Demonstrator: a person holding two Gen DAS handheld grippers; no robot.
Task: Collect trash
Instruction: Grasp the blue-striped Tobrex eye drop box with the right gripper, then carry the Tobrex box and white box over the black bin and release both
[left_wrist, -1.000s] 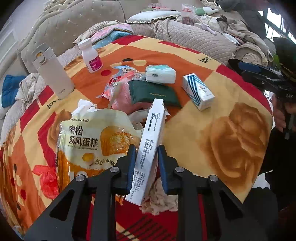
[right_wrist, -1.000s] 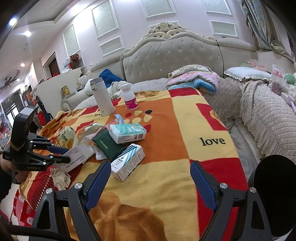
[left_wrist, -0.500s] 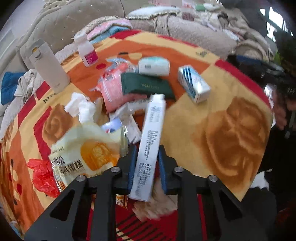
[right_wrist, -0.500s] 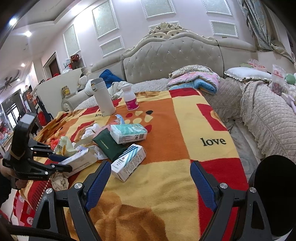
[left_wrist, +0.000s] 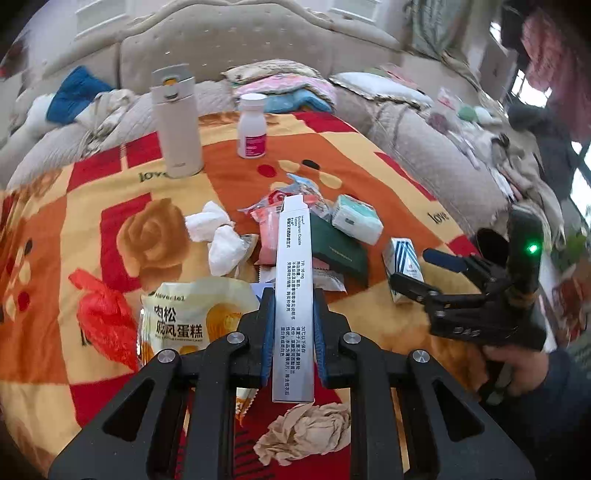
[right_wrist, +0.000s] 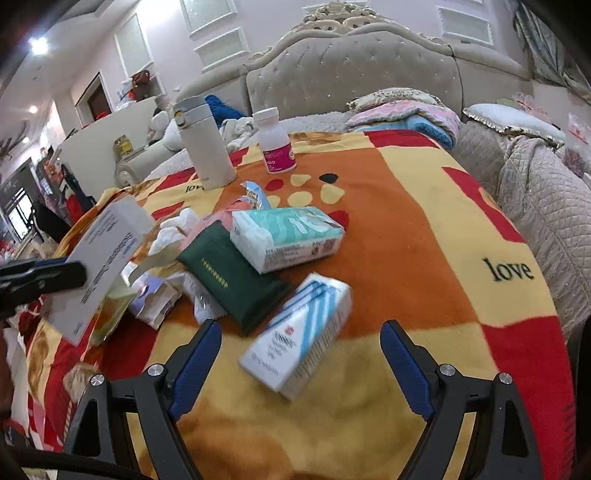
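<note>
a long white medicine box is clamped upright between the left gripper pads; a blue-striped carton is straddled by the wide-open, empty right gripper.

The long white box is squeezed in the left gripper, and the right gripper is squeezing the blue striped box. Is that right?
Not quite. The left gripper does grip the long white box, but the right gripper is open. In the right wrist view the blue striped box lies on the blanket between its spread fingers, and neither pad touches it.
</note>
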